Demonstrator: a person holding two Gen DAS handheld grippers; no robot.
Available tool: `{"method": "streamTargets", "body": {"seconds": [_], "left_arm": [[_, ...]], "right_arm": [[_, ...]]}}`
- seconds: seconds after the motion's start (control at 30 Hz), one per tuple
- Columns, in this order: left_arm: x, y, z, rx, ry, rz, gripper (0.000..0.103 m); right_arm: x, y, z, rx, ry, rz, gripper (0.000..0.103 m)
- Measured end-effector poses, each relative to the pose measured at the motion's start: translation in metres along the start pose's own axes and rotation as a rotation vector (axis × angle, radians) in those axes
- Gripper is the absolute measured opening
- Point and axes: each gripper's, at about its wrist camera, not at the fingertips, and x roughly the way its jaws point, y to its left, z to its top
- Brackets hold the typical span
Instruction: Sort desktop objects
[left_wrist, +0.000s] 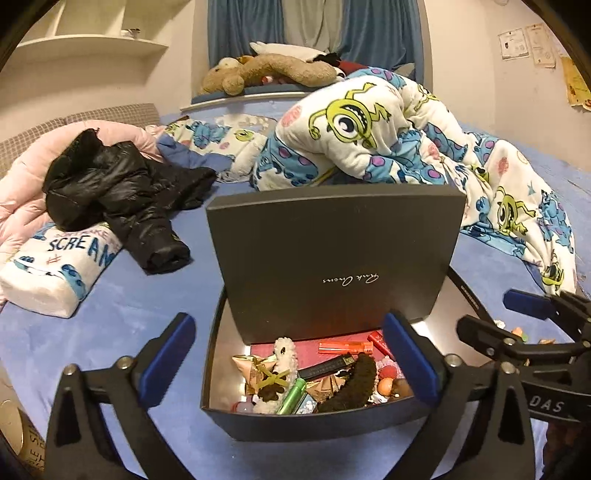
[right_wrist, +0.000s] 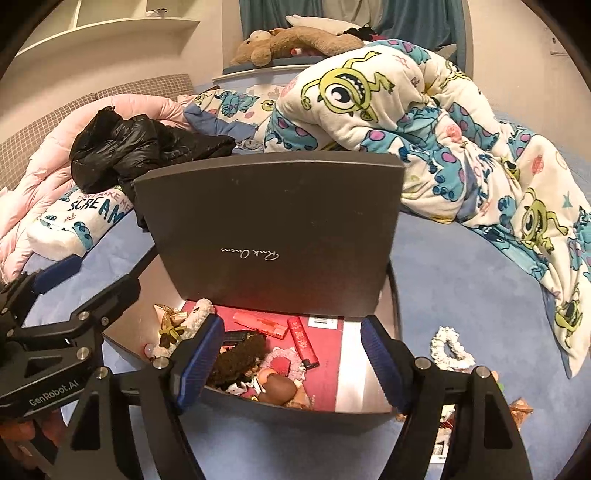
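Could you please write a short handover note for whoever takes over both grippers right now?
Left gripper: open, holding nothing, hovering over the dark box.
Right gripper: open, holding nothing, over the same box.
The lid stands up at the back of the box.
Done: lighters, a dark fuzzy hair clip, a green tube and other small items already lie in the box.
Left: a white scrunchie and a few small bits lie on the blue bedspread to the right of the box.

Both grippers' jaws wide apart
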Motion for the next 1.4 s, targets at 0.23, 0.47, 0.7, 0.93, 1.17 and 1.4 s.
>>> {"method": "streamTargets", "body": {"seconds": [0.23, 0.47, 0.7, 0.93, 1.17, 1.4], "left_arm": [[-0.054, -0.017, 0.005, 0.033, -0.011, -0.012, 0.103], [-0.13, -0.041, -0.018, 0.078, -0.014, 0.007, 0.103], [-0.187, -0.049, -0.044, -0.001, 0.014, 0.003, 0.103], [-0.22, -0.058, -0.063, -0.003, 0.015, -0.019, 0.103], [-0.233, -0.058, -0.057, -0.013, -0.005, -0.025, 0.103], [-0.238, -0.057, -0.054, 0.001, -0.026, -0.013, 0.103]], "right_arm": [[-0.042, -0.01, -0.013, 0.043, -0.014, -0.039, 0.078], [-0.115, -0.019, -0.032, 0.083, -0.029, -0.11, 0.086], [-0.176, -0.022, -0.069, 0.11, -0.028, -0.158, 0.087], [-0.21, -0.022, -0.111, 0.116, -0.027, -0.17, 0.087], [-0.226, -0.021, -0.112, 0.122, -0.056, -0.175, 0.087], [-0.233, -0.014, -0.111, 0.094, -0.06, -0.159, 0.087]]}}
